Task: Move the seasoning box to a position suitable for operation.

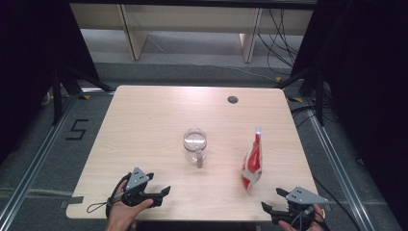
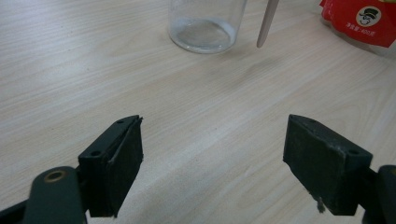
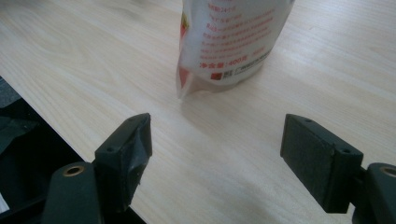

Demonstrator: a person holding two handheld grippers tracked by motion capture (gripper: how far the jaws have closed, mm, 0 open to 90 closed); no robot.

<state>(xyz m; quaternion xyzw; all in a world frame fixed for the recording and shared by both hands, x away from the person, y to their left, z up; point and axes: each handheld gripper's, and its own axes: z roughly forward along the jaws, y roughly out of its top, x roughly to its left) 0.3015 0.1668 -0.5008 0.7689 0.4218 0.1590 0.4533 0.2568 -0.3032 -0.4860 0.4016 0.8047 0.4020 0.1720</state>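
Glass pitcher (image 1: 195,143), red pouch (image 1: 252,163), both grippers (image 1: 164,191) (image 1: 271,199) agape

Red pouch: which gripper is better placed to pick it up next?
Right. The right gripper sits at the table edge just below the red pouch, jaws open and facing it in its own view. The left gripper is farther off, nearer the glass jug.

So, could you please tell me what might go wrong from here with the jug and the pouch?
The pouch stands upright on a narrow base; a sideways nudge from the open right tool could topple it. The glass jug is smooth and clear, so the open left tool may slip or misjudge its handle.
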